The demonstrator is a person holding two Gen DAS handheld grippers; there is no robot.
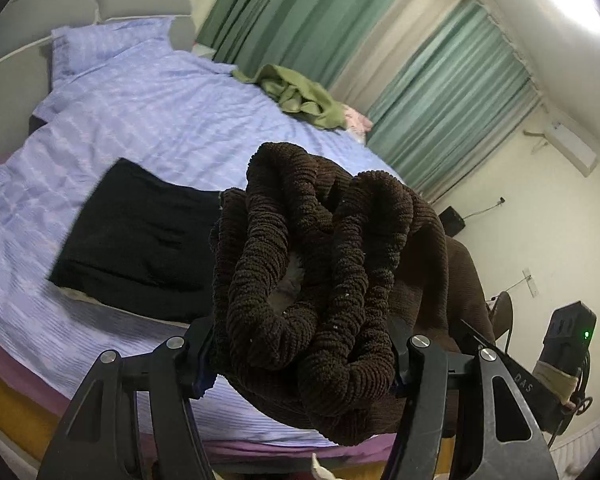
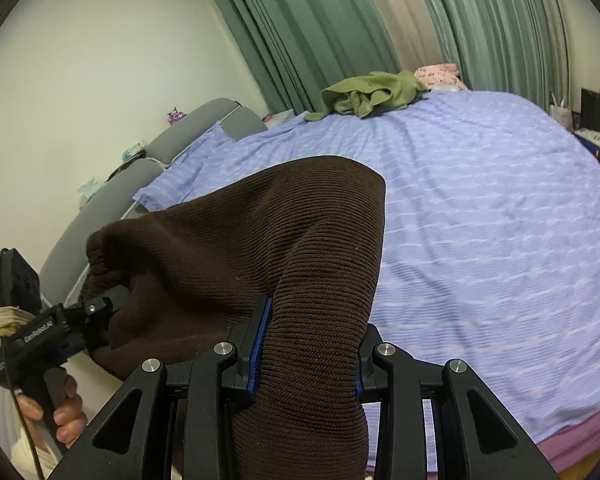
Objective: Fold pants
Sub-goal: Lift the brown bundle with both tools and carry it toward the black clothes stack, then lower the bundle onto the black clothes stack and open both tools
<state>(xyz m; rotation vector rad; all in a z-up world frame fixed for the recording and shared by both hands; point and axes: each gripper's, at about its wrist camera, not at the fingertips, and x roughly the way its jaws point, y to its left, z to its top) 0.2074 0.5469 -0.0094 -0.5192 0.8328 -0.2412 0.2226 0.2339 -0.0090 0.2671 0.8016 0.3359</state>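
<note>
The brown ribbed pants [image 1: 320,264] hang in the air between both grippers, above the near edge of the bed. My left gripper [image 1: 300,364] is shut on their bunched elastic waistband, which fills the space between its fingers. My right gripper [image 2: 306,364] is shut on a thick fold of the same pants [image 2: 260,240]. In the right wrist view the left gripper [image 2: 100,312] shows at the far left, clamped on the waistband end, held by a hand.
The bed has a lilac striped cover [image 2: 480,220]. A folded black garment [image 1: 140,240] lies on it near me. A crumpled green garment [image 1: 296,96] and a pink item [image 2: 440,74] lie at the far side by the green curtains [image 1: 440,92]. A grey headboard [image 2: 112,208] stands at one end.
</note>
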